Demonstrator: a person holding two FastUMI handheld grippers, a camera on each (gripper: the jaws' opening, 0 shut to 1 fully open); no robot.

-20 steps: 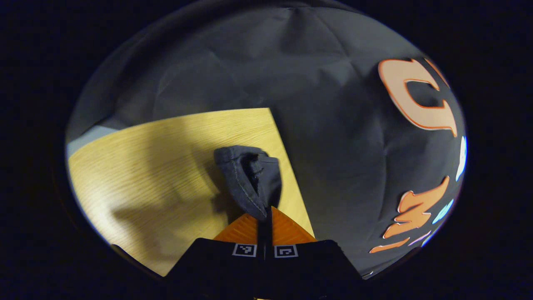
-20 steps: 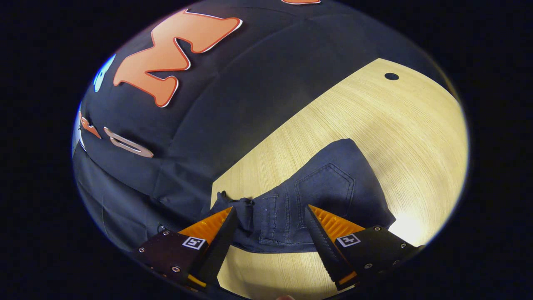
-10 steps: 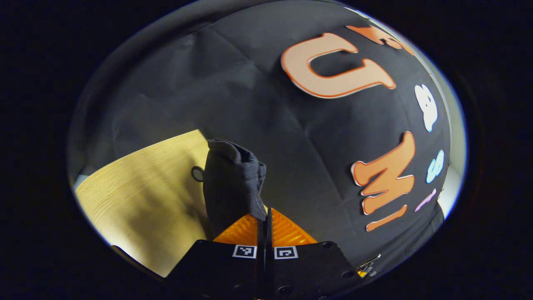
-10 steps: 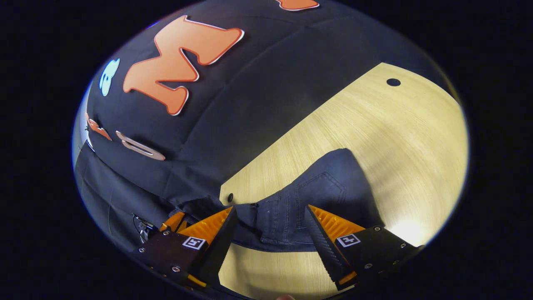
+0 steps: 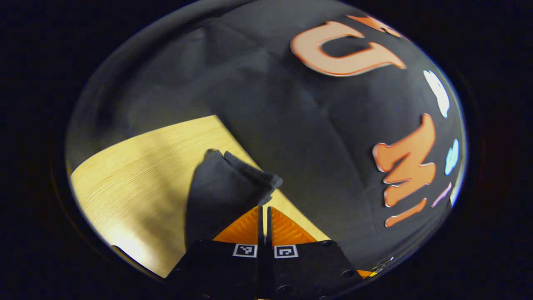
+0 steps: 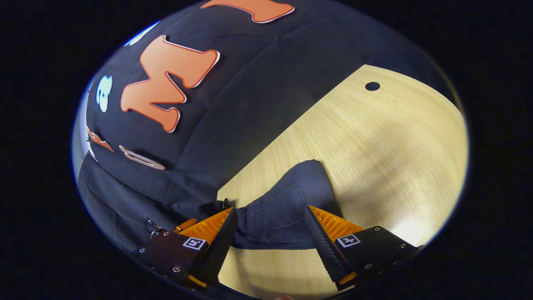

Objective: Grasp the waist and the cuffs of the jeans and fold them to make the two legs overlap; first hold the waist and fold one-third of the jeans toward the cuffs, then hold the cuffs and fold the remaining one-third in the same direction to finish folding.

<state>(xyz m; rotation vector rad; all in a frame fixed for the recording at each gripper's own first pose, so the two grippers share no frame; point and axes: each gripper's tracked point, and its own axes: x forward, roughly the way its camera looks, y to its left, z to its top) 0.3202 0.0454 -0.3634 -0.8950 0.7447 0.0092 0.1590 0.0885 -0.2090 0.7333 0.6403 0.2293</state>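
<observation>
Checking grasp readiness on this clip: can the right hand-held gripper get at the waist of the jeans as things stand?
Probably yes. The right hand-held gripper is open, the jeans lie on the table between its fingers, and nothing blocks it. The left hand-held gripper is shut on denim.

Left gripper (image 5: pixel 264 210) at 6 o'clock, fingers pinched tight on dark jeans (image 5: pixel 220 191). Denim bunches up toward 11 o'clock over light wood table (image 5: pixel 137 166). Black cloth wall behind.

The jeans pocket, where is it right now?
In the right gripper view the pocket sits low in the middle, between the open right gripper fingers, on the wooden table.
</observation>
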